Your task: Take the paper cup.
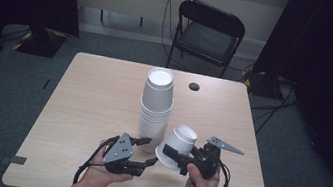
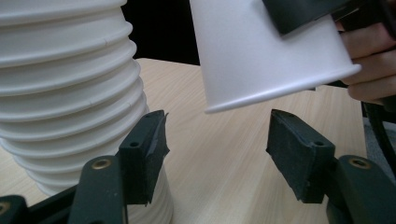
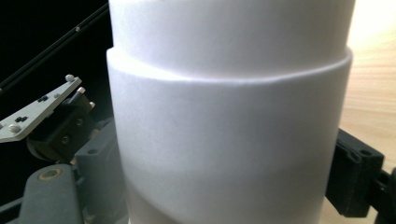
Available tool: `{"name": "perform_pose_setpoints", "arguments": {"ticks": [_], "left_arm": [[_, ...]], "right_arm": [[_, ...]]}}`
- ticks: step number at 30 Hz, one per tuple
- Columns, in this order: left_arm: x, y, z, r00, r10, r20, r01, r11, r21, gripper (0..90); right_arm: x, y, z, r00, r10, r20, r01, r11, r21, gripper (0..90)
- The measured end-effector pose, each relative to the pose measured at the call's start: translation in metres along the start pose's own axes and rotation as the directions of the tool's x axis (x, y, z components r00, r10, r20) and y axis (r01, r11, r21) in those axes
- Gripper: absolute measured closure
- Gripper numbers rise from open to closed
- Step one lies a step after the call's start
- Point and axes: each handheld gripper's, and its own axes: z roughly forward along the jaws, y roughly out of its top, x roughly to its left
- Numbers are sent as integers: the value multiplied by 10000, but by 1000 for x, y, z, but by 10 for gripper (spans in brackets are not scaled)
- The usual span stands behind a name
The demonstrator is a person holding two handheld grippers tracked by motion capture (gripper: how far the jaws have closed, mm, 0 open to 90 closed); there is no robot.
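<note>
- Hands at the near edge of the tabletop (image 1: pixel 89 91) each carry a set of tongs, seen from the high view with forearms entering from the bottom.
- At the person's left, the left tongs (image 1: pixel 144 152) lie low over the wood, their jaws apart with nothing pressed between them; the left gripper view shows bare tabletop between the two black pads (image 2: pixel 299 156).
- Those jaws sit at the foot of the stack of white cups (image 1: pixel 155 109), one pad just beside the lowest cup's wall; whether it touches cannot be told.
- At the person's right, the right tongs (image 1: pixel 175 157) clamp a single white cup (image 1: pixel 177 145), held upside down and tilted, base uppermost, its rim clear of the tabletop.
- From the left gripper view, that cup's rim (image 2: pixel 285 88) hangs above the gap in the left tongs, near the stack but apart from it.
- In the right gripper view the held cup's wall (image 3: pixel 229 154) sits close to the lens, a black jaw at either side.
- Mid-table, the stack stands upside down and upright, ribbed with nested rims.
- Beyond the far edge, a black folding chair (image 1: pixel 208 34) faces the table before a pale wall.
</note>
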Motion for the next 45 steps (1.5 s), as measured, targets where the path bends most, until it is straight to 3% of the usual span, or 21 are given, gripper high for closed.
{"name": "perform_pose_setpoints", "arguments": {"ticks": [5, 14, 18, 30, 45], "left_arm": [[-2, 2, 6, 9999, 106, 12, -106, 9997, -201, 457], [-5, 3, 15, 10000, -58, -33, 56, 9990, -444, 547], [-6, 2, 15, 9996, 101, -257, -114, 9987, -492, 591], [-1, -4, 13, 9984, 56, -557, -85, 9986, -519, 770], [0, -6, 10, 9994, -70, -353, 45, 9975, -707, 813]], "right_arm": [[4, -3, 5, 9998, 125, -161, -123, 9999, 92, 159], [8, -6, 10, 9989, 304, -365, -298, 9994, 173, 159], [11, -8, 12, 9984, 341, -453, -331, 9992, 227, 159], [10, -12, 16, 9950, 793, -601, -778, 9966, 267, 158], [10, -14, 18, 9957, 583, -718, -559, 9978, 351, 126]]}}
